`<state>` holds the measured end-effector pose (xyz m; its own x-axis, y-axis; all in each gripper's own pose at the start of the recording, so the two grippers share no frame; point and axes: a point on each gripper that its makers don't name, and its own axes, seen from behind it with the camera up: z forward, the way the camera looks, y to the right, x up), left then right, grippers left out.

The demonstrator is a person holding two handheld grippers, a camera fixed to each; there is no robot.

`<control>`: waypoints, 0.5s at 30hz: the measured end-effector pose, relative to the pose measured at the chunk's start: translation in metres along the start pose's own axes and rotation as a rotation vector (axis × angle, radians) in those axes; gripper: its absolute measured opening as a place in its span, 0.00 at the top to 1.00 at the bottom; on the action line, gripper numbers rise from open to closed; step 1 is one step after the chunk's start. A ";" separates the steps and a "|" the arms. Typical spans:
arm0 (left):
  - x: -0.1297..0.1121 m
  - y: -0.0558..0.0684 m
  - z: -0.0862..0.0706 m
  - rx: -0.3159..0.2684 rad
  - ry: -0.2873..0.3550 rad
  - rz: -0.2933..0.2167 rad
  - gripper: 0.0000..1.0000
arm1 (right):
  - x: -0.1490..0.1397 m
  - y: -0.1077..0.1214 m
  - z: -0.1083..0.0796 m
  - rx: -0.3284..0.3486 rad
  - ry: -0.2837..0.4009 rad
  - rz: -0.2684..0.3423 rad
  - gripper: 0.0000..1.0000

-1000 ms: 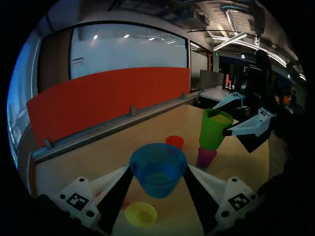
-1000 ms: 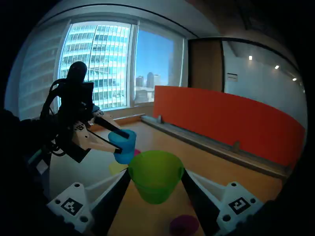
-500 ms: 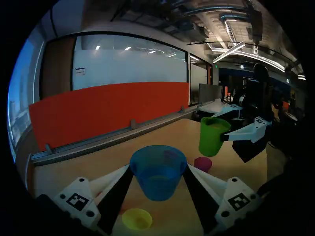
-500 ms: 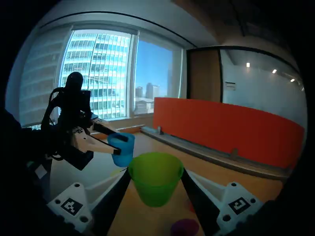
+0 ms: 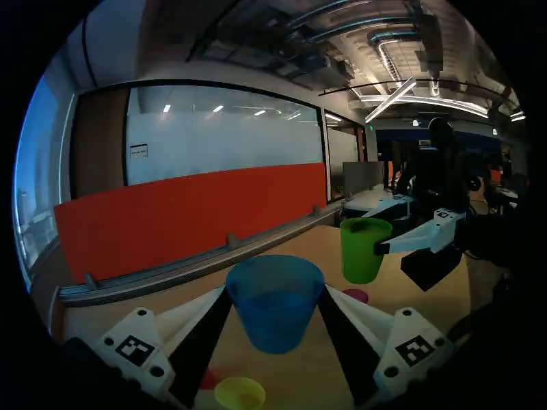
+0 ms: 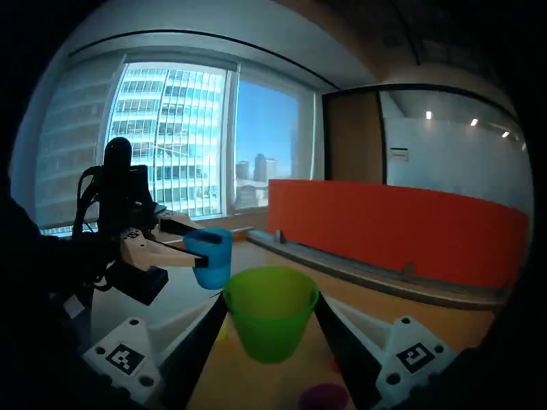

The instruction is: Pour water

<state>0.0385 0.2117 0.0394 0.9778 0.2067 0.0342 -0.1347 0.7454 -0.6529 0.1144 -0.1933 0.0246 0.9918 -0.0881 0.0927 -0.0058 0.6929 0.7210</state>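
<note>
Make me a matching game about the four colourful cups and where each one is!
Things:
1. blue cup
2. green cup
3. yellow cup
4. purple cup

Places:
A. on the table, seen below the blue cup
B. held between the fingers of the right gripper
C. held between the fingers of the left gripper
D. on the table, seen right below the green cup

Right pairs: 1-C, 2-B, 3-A, 4-D
</note>
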 end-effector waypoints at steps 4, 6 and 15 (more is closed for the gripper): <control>0.001 -0.001 -0.001 0.000 0.008 -0.003 0.14 | 0.001 -0.001 0.000 0.005 0.005 0.003 0.07; 0.002 -0.002 -0.001 0.003 0.012 0.001 0.14 | 0.000 -0.001 0.000 0.007 0.005 0.002 0.07; 0.012 -0.004 -0.005 0.008 0.037 0.042 0.14 | -0.002 -0.003 0.001 0.018 0.005 -0.006 0.08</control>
<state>0.0516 0.2081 0.0383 0.9766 0.2139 -0.0212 -0.1765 0.7417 -0.6471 0.1128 -0.1960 0.0228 0.9925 -0.0885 0.0849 -0.0022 0.6792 0.7340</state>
